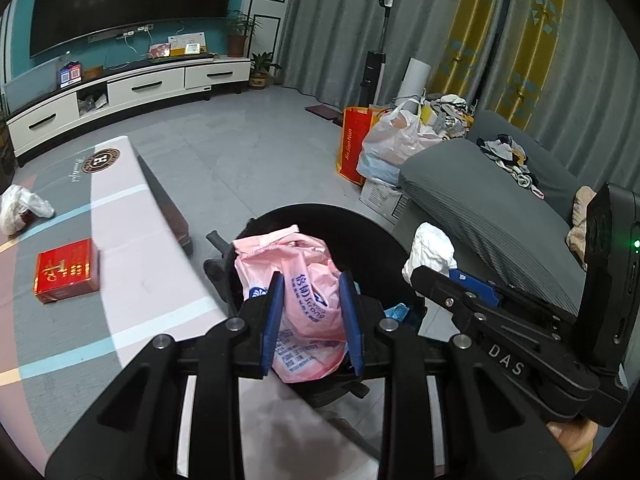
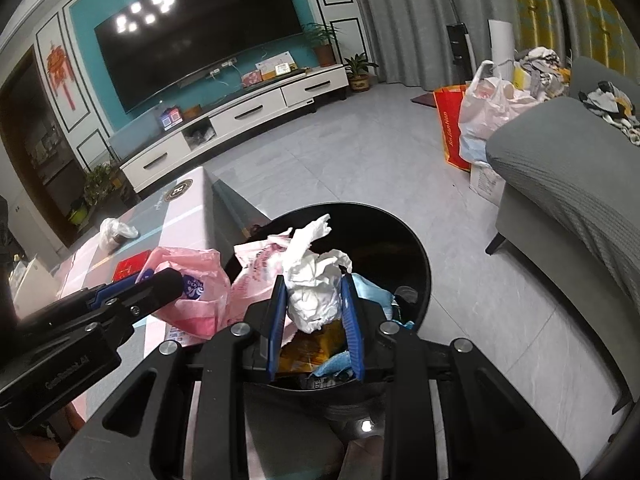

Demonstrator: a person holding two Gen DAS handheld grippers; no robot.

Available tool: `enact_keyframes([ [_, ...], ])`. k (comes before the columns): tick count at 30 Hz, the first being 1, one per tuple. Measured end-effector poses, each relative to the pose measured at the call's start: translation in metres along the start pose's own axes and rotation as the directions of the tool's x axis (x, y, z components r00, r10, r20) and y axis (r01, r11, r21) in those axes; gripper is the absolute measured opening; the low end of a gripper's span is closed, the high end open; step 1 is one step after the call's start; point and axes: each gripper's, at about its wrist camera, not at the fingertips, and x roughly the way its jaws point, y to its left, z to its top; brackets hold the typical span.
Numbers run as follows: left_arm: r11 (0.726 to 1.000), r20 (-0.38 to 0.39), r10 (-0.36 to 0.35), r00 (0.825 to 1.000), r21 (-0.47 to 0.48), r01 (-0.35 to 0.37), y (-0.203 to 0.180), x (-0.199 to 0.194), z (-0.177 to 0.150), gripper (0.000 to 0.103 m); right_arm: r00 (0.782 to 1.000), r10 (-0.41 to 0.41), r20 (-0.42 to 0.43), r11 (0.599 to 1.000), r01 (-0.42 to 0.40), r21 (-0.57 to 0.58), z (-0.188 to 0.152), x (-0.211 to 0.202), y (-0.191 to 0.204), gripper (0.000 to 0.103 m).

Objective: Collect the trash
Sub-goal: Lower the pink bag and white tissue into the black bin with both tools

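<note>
While both hover over the black bin (image 2: 416, 276), left tongs (image 1: 310, 308) grip a pink bag (image 1: 304, 280) — right tongs (image 2: 314, 304) clutch white tissue (image 2: 316, 284)

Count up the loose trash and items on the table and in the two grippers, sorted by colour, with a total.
Pink: 1, the plastic bag held in the left gripper.
White: 2, the crumpled paper in the right gripper and the white bag on the table.
Red: 1, the box on the table.
Total: 4

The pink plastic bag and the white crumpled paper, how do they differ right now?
The pink plastic bag is glossy with blue print; the white crumpled paper is matte and plain. The bag sits in the left tongs, the paper in the right tongs. Both hang above the black bin.
</note>
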Motion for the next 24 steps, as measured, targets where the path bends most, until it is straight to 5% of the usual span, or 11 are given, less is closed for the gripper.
enact_keyframes([
  [24,0.998,-0.056,-0.062,0.996,-0.01,0.061,-0.015,0.057,0.017,0.031,0.994,0.042,-0.097,0.977,-0.02,0.212,0.011,0.04,-0.049,0.028],
])
